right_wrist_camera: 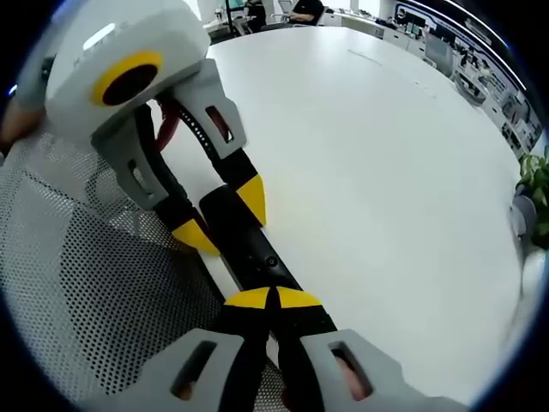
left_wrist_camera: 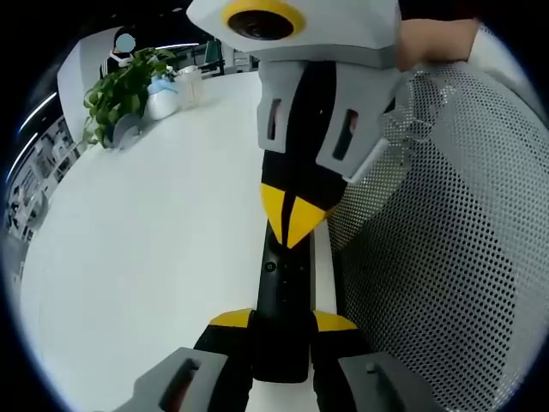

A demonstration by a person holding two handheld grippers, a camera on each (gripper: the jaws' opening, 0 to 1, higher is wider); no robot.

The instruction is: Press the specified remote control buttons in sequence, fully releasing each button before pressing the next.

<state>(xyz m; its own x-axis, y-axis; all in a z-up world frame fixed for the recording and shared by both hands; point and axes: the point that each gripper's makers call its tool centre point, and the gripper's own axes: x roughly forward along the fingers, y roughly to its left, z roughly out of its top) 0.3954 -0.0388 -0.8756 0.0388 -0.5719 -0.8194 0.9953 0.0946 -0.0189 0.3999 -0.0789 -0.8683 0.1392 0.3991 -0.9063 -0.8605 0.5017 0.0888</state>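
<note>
Black remote (left_wrist_camera: 281, 296) lies lengthwise between both grippers, left gripper (left_wrist_camera: 283, 322) clamping it, right gripper (right_wrist_camera: 273, 299) pinched closed above it.

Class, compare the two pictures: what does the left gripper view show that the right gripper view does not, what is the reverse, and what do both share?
Left gripper view alone: a clear plastic container beside the leafy green potted plant, and the left claw seen from behind, its yellow tips either side of the remote.

Right gripper view alone: rows of office desks beyond the table, and the right claw with tips together on the remote.

Both: the slim black remote control, the white table, the white perforated mesh chair back.
</note>
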